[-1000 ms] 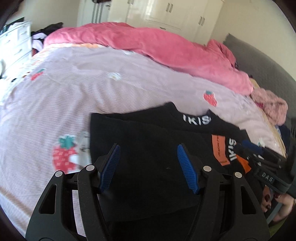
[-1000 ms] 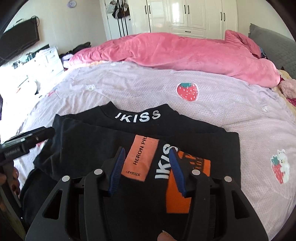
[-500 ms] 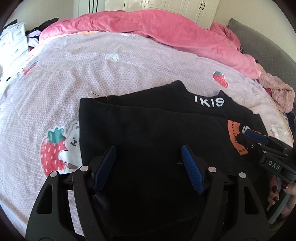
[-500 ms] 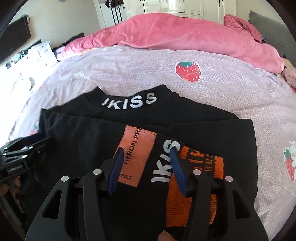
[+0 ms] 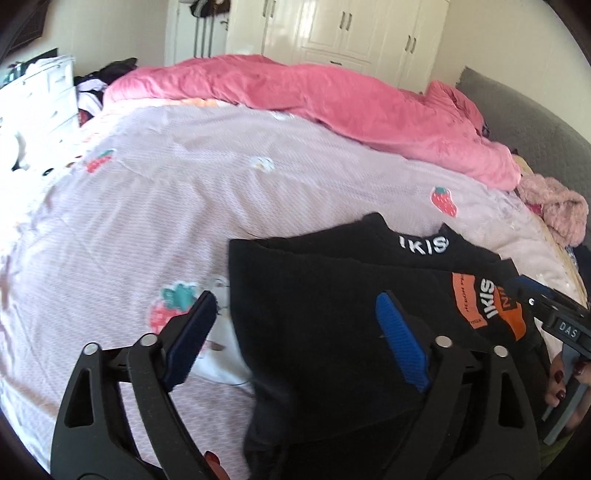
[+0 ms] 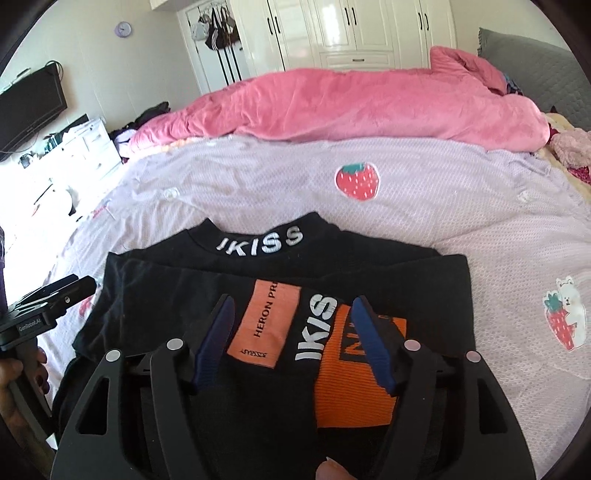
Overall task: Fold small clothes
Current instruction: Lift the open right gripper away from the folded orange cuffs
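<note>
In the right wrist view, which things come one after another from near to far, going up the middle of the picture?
right gripper → black top → lilac sheet → pink duvet → white wardrobe

Black top [image 6: 177, 295] with white lettering on the collar, orange patches [image 6: 264, 325] between the blue pads [image 6: 218, 332] of the black right claw [image 6: 291, 347]. Beyond it, lilac bedsheet [image 6: 424, 206] dotted with red, green-leafed strawberries [image 6: 357, 181]. Farther off, plain pink duvet [image 6: 351, 107], cream wardrobe doors [image 6: 351, 29]. Same blue pads on black left claw [image 5: 295, 343].
</note>
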The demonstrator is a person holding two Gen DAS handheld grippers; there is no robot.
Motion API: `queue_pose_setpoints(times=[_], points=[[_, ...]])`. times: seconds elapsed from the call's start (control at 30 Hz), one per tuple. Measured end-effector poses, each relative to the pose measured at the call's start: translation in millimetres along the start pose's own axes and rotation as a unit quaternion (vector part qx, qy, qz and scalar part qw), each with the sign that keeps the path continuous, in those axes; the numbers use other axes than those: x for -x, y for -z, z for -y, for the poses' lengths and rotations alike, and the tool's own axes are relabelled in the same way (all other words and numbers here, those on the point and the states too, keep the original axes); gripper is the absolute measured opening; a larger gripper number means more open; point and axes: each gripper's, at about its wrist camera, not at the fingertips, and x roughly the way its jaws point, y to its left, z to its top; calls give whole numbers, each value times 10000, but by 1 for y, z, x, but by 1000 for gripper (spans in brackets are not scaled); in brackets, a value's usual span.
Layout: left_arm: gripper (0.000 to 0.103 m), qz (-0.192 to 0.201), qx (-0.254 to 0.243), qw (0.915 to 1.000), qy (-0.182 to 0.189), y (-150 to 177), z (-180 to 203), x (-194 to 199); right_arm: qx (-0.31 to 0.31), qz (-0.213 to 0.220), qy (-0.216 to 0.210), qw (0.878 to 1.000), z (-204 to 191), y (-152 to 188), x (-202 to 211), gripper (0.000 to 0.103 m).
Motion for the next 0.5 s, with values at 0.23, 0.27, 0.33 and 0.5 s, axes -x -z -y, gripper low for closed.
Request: queue_pose_setpoints(times=[0.23, 0.27, 0.33, 0.5], points=[[94, 259, 176, 9994, -140, 11, -17, 33, 328, 371, 244, 9985, -10, 10, 29, 90], [94, 280, 207, 9993, -162, 13, -18, 37, 337, 426, 247, 9982, -11, 10, 33, 93], [94, 420, 277, 9984, -259, 16, -20, 51, 372, 507, 243, 9977, -13, 10, 41, 94], [94, 478, 429, 9976, -246, 17, -22, 69, 429, 497, 229, 9976, -12, 12, 64, 97]])
